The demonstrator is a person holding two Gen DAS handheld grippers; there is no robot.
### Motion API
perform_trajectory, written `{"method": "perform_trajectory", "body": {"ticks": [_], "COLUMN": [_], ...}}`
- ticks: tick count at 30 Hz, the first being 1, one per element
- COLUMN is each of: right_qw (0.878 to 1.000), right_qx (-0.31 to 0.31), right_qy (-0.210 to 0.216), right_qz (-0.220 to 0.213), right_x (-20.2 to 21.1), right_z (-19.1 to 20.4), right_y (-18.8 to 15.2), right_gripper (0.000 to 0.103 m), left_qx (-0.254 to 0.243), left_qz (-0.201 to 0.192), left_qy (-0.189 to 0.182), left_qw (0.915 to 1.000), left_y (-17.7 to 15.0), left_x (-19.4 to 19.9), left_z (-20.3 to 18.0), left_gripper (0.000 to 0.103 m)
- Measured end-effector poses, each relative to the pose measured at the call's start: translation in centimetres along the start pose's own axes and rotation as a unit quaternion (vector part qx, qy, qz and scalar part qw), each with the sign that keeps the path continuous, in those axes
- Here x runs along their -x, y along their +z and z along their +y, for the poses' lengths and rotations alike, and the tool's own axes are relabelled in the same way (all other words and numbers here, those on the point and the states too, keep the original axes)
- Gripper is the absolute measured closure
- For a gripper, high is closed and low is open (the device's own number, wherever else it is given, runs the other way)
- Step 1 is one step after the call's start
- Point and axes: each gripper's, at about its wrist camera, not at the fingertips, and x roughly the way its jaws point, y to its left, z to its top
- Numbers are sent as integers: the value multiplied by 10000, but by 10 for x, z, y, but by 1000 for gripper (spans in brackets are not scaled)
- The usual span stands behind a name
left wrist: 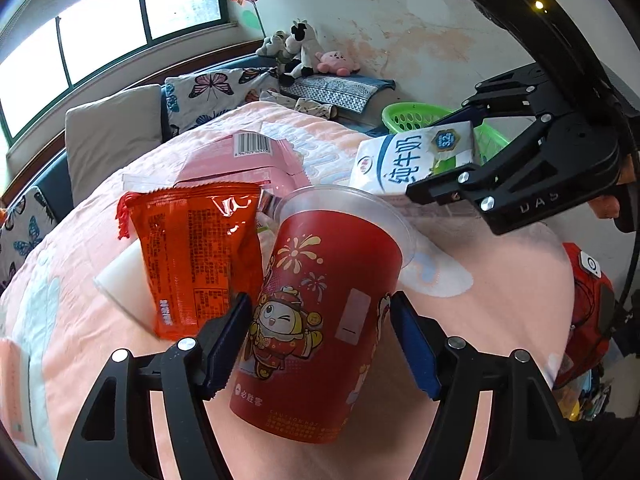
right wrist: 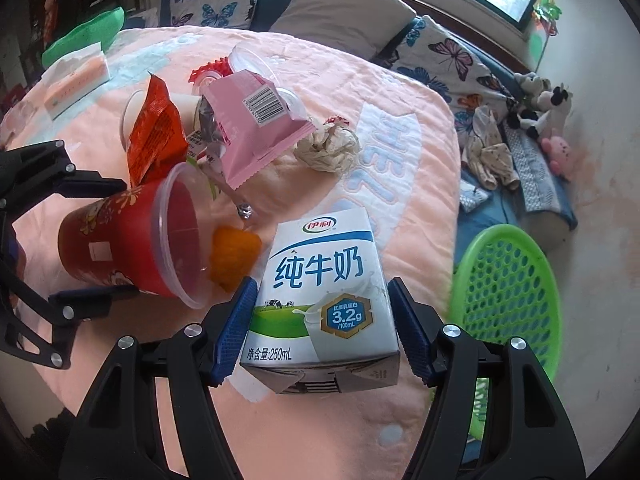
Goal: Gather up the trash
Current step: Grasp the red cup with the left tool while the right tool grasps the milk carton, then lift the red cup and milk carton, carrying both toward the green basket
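My left gripper [left wrist: 320, 328] is shut on a red printed cup [left wrist: 320, 304] with a clear rim, held on its side just above the pink quilt [left wrist: 500, 280]. The cup also shows in the right wrist view [right wrist: 120, 244]. My right gripper [right wrist: 322, 320] is shut on a white and blue milk carton [right wrist: 324, 288], which also shows in the left wrist view [left wrist: 416, 156]. An orange snack bag [left wrist: 192, 256], a pink wrapper [right wrist: 252, 120], a crumpled tissue [right wrist: 328, 148] and an orange peel [right wrist: 234, 252] lie on the quilt.
A green perforated basket [right wrist: 508, 292] stands on the floor off the quilt's right edge. A tissue pack [right wrist: 76, 76] and a green tub [right wrist: 84, 36] sit at the far left. Pillows and plush toys [right wrist: 540, 108] line the bench under the window.
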Motion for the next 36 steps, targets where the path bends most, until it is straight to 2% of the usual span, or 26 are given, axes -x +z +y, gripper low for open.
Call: {"method": "perform_trajectory", "body": {"ticks": [8,18,29,36], "right_qw": [9996,9965,9960,9971], "right_qx": [-197,-747,-792,-666], "right_qy": [-110,-123,-71,-28], "right_qz": [-175,-368,-406,-374], "right_x": [19,35,35,29], "right_z": [-9,-42,-46,-40], "right_y": [-5,-15,-17,-15], "right_gripper": [36,36,36,36], "left_qx": [100,265,536,704], "left_qz": [-131,-401,-494,-521], "left_qy": [6,29,71,89], "left_qw": [9999,9988,9973,9961], "left_y": [-4,4,17,14], "left_x": [22,47,52,53], "left_z": [-7,-7,0,5], "left_gripper": [35,35,35,35]}}
